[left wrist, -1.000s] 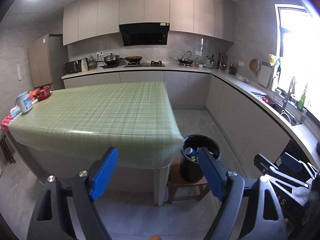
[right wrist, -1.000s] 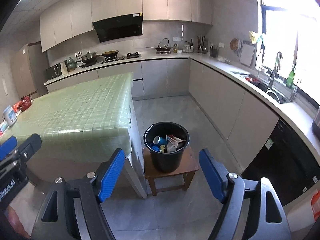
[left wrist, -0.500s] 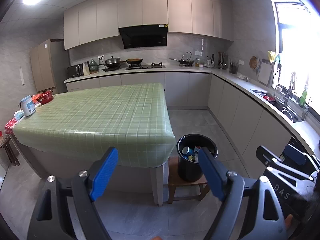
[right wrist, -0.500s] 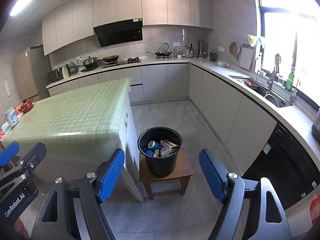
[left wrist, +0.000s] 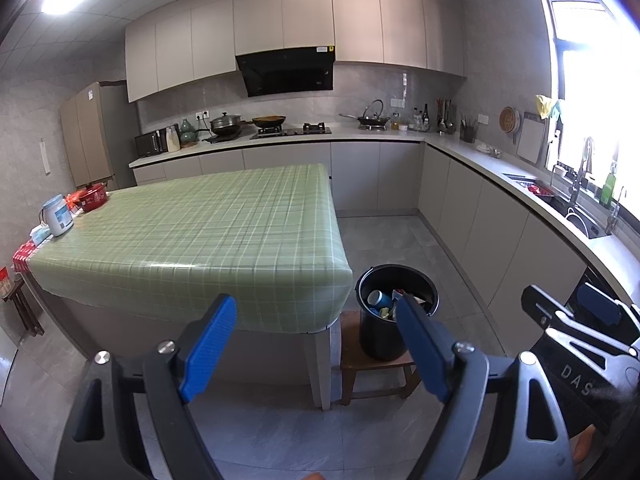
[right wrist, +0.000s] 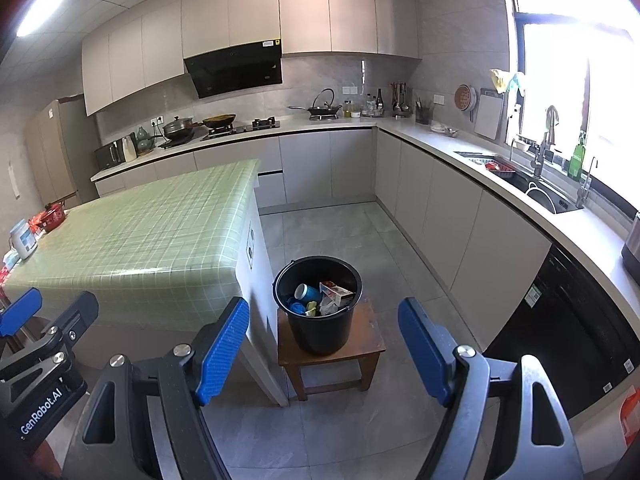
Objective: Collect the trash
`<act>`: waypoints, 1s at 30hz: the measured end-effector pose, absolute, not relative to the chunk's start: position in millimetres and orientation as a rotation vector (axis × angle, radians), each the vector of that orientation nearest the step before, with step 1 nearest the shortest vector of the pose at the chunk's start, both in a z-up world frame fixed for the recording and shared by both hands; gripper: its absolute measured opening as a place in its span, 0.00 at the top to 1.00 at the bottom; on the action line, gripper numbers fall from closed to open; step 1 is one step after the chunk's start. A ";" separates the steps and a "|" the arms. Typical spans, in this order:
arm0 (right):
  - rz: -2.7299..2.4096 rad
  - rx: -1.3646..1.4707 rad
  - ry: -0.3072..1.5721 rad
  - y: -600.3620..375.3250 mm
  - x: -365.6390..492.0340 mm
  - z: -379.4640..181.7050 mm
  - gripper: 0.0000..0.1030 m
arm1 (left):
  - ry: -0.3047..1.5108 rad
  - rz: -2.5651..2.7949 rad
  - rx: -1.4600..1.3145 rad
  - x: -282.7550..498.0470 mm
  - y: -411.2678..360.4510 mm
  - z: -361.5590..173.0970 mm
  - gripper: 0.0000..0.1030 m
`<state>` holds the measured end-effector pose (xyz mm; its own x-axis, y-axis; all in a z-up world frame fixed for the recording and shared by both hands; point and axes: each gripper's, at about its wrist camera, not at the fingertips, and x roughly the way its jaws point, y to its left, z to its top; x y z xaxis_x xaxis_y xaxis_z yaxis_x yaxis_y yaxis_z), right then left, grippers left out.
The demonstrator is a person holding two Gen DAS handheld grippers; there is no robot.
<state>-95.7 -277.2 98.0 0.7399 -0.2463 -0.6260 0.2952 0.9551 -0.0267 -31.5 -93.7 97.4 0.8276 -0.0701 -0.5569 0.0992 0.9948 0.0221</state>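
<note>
Black bucket [right wrist: 318, 320] w/ trash on stool [right wrist: 332, 354]; both hand-held grippers, left [left wrist: 316, 344] & right [right wrist: 323, 348], spread, empty.

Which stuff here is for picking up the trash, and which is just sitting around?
For the job:
black bucket on the wooden stool
trash in it: blue cup, carton
left claw and right claw, both open and empty

Just sitting around:
red pot
white jar
wok
green bottle

A black bucket [right wrist: 318, 312] stands upright on a small wooden stool [right wrist: 370, 344], ahead of the right hand-held gripper [right wrist: 322, 346], between its blue pads; inside lie a blue cup [right wrist: 306, 292], a carton [right wrist: 338, 292] and scraps.
</note>
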 end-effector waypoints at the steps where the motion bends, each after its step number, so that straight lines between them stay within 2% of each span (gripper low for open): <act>1: -0.296 0.078 0.677 -276.3 -96.0 97.7 0.23 | 0.589 -0.089 0.050 -31.5 -93.4 97.4 0.19; 8: -0.299 0.070 0.674 -277.1 -96.4 98.5 0.23 | 0.592 -0.091 0.048 -32.0 -91.4 98.5 0.16; 30: -0.293 0.070 0.687 -273.9 -95.3 100.6 0.23 | 0.603 -0.101 0.049 -34.7 -88.8 98.5 0.16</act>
